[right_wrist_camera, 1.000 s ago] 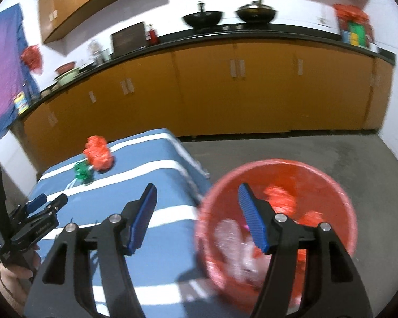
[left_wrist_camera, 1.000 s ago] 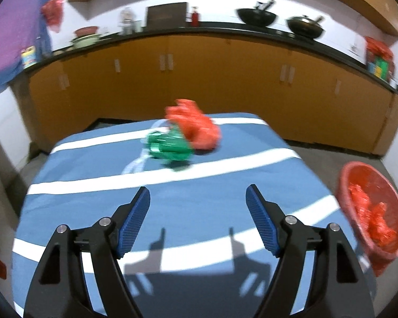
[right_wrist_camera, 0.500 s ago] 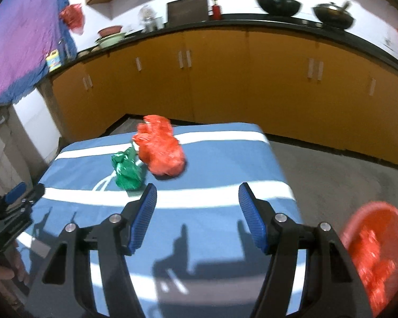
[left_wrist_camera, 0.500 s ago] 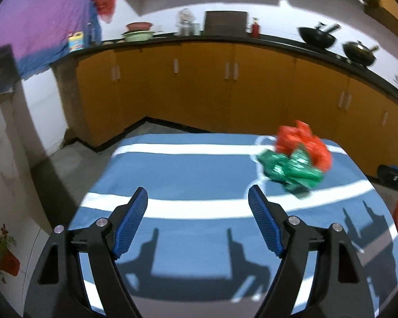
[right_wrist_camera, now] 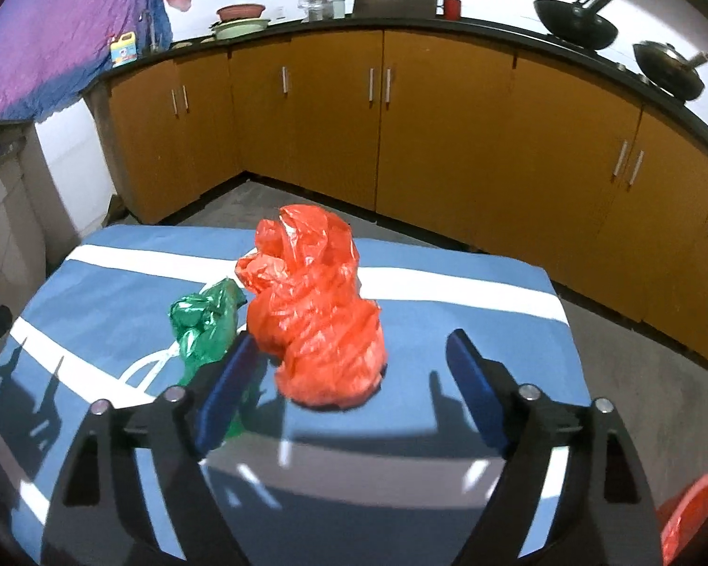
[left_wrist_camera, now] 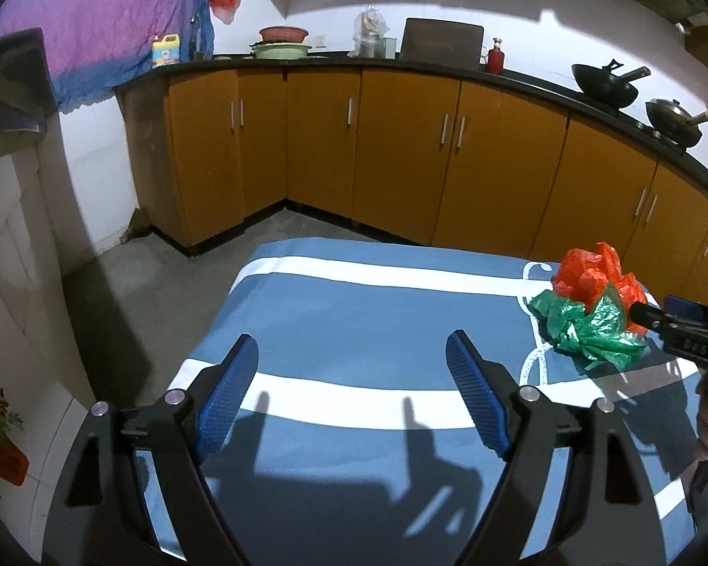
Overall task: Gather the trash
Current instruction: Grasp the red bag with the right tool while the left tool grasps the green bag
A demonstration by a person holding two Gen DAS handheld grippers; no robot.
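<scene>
At the far left of the kitchen counter (left_wrist_camera: pixel 519 76) stands a yellow jug (left_wrist_camera: pixel 165 49) with a white-and-blue label, too small to read. The left hand-held gripper (left_wrist_camera: pixel 352 394) hovers level over the blue, white-striped worktop (left_wrist_camera: pixel 354 320), jaws spread wide with nothing between the blue pads. To its right lie the crumpled green plastic bag (left_wrist_camera: pixel 585 330) and, touching it, the crumpled red plastic bag (left_wrist_camera: pixel 594 276). At the right edge of the left view the right hand-held gripper (right_wrist_camera: pixel 352 375) shows side-on, with small white characters on its black body, not clearly legible. In its own view it points slightly down at the red bag, jaws wide open, holding nothing; the bag sits just ahead, between the fingers, the green bag beside the left finger. A red bin (right_wrist_camera: pixel 689 514) peeks in at the lower right.
</scene>
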